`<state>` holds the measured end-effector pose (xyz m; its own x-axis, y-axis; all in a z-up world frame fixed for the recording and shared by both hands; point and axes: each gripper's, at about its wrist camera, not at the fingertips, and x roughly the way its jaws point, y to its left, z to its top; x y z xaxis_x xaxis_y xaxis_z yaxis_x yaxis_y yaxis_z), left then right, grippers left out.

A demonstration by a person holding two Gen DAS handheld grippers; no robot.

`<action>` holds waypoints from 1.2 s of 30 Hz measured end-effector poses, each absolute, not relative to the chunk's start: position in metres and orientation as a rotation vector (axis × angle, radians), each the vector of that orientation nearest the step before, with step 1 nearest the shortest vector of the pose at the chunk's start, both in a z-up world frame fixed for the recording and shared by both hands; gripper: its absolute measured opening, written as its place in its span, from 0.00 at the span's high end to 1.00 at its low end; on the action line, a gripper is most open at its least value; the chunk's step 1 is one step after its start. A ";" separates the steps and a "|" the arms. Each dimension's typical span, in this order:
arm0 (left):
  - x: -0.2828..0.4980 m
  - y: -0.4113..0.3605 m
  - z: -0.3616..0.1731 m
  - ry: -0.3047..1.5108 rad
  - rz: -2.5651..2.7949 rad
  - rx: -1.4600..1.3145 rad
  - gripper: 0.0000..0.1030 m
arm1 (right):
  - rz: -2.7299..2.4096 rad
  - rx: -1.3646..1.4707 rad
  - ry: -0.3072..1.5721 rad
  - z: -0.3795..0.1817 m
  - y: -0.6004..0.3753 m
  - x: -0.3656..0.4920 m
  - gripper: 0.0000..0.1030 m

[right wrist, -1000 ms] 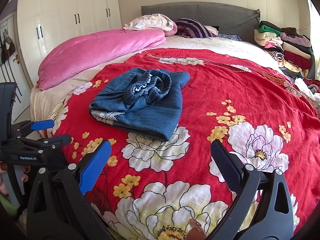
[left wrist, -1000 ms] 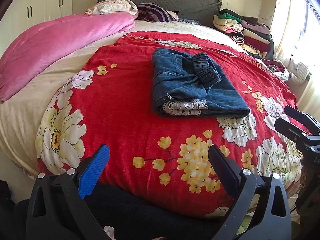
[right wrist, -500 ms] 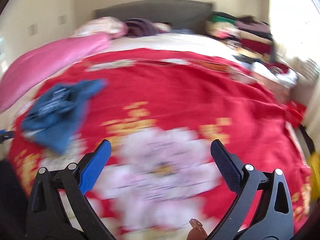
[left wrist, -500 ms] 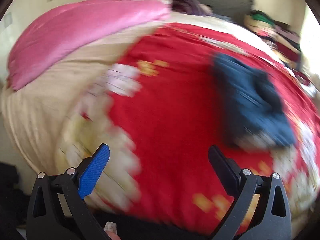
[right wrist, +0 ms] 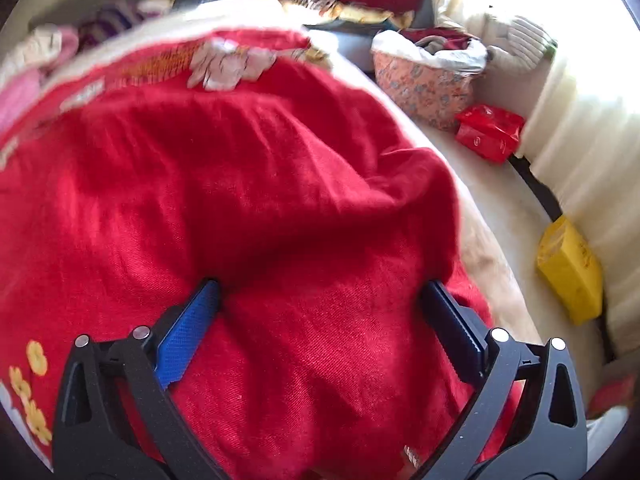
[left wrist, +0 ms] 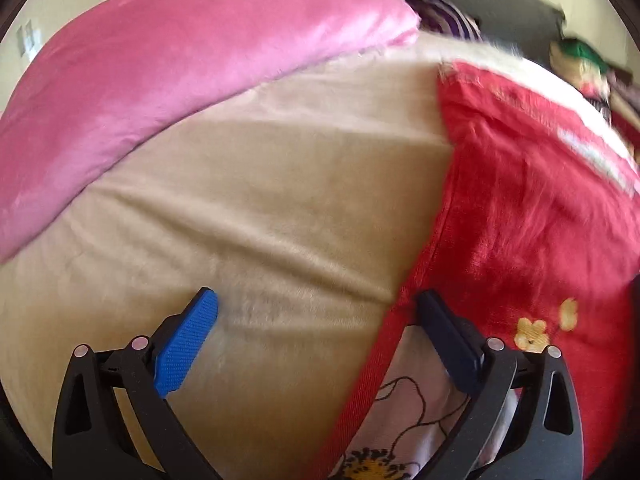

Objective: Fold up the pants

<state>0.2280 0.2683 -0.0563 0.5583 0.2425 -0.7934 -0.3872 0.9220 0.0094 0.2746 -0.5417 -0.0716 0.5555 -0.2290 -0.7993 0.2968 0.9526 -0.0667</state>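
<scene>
The folded denim pants you saw a second ago are gone from both views. Your left tongs (left wrist: 316, 312) now face the fuzzy beige bedsheet (left wrist: 260, 208) and plush pink quilt (left wrist: 168, 60); your right tongs (right wrist: 318, 300) face the woolly red blanket (right wrist: 248, 184), with a crinkly yellow packet (right wrist: 570, 270) beyond. Both tongs gape wide, holding nothing.

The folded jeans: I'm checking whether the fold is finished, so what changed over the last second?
Both grippers swung apart and dropped close to the bed. The left gripper now faces the beige sheet beside the pink duvet; the right gripper faces the red blanket near the bed's edge. The jeans have left both views. Both jaws stayed open and empty.
</scene>
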 end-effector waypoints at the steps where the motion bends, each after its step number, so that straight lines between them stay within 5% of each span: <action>1: 0.227 0.269 -0.057 0.903 0.368 -0.183 0.04 | -0.302 0.098 0.925 -0.071 -0.544 0.273 0.08; 36: 0.228 0.270 -0.058 0.905 0.364 -0.191 0.04 | -0.263 0.167 0.929 -0.073 -0.554 0.270 0.08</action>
<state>0.2278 0.2704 -0.0578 0.5618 0.2273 -0.7954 -0.3866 0.9222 -0.0096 0.2699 -0.5540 -0.0730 0.5698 -0.1513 -0.8077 0.2947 0.9552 0.0289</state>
